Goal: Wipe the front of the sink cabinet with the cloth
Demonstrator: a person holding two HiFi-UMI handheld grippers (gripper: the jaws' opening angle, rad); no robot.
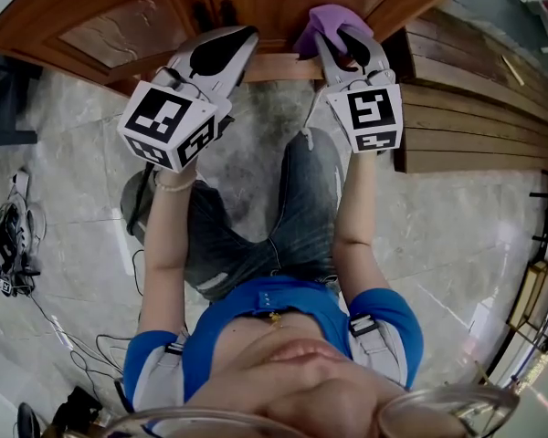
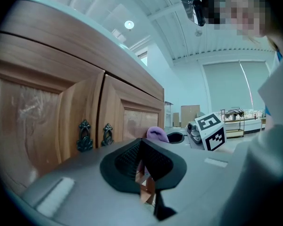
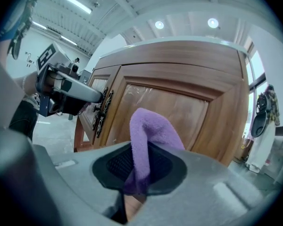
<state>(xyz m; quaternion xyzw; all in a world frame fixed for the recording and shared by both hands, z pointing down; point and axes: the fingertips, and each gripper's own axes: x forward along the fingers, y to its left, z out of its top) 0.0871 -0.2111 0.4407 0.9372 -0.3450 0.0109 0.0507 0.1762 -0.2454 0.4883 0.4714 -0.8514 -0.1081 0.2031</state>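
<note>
A purple cloth [image 1: 327, 24] is pinched in my right gripper [image 1: 344, 46], which is shut on it; the cloth's folded top [image 3: 148, 135] sticks up just in front of the right door panel [image 3: 179, 112] of the wooden sink cabinet [image 1: 146, 26]. Whether the cloth touches the wood I cannot tell. My left gripper [image 1: 221, 51] is shut with nothing in it, its tip close to the cabinet's bottom edge, below the two dark metal door handles [image 2: 95, 135]. In the left gripper view the cloth [image 2: 156, 134] shows beyond the jaws, beside the right gripper's marker cube [image 2: 211, 131].
A person kneels on the grey tiled floor [image 1: 457, 235] in jeans and a blue shirt. Stacked wooden planks [image 1: 475, 99] lie to the right of the cabinet. Cables and a small device [image 1: 9, 249] lie on the floor at the left.
</note>
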